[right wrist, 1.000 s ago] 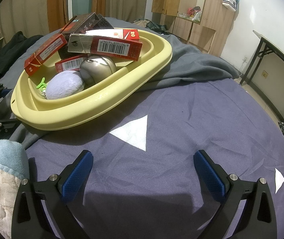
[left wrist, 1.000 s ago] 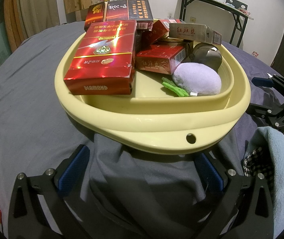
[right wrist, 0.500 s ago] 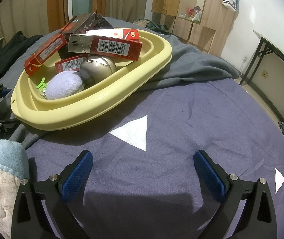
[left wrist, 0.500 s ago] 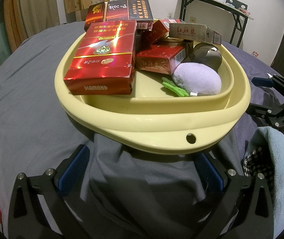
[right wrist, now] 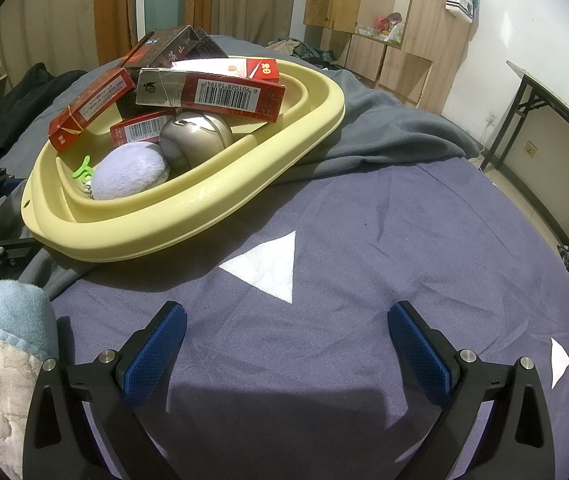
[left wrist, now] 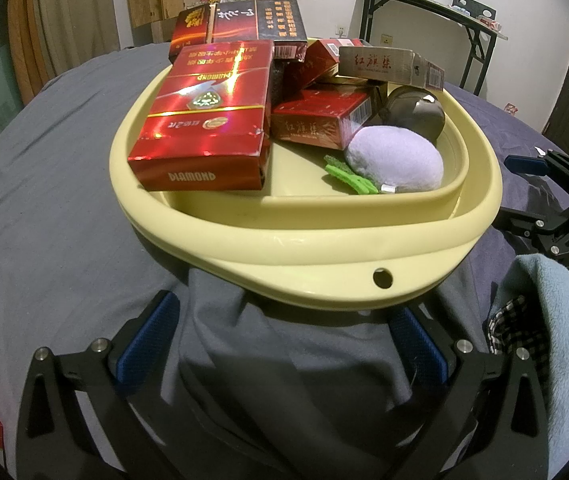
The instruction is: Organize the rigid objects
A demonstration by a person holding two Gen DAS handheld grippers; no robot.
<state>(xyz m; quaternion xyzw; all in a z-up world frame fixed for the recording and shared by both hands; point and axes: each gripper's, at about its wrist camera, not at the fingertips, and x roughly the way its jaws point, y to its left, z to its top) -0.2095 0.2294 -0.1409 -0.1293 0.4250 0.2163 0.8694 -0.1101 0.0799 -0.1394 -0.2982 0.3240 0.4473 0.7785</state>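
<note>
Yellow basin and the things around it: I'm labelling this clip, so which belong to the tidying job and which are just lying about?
Job: yellow basin, red boxes, metal ball, purple pouch, green clip.

Lying about: grey cloth, blue blanket, folding table.

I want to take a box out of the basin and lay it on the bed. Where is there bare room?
The blue sheet is bare between the white triangle patch, the right gripper and the bed's far edge. Grey sheet left of the yellow basin is free too. The basin is crowded.
</note>
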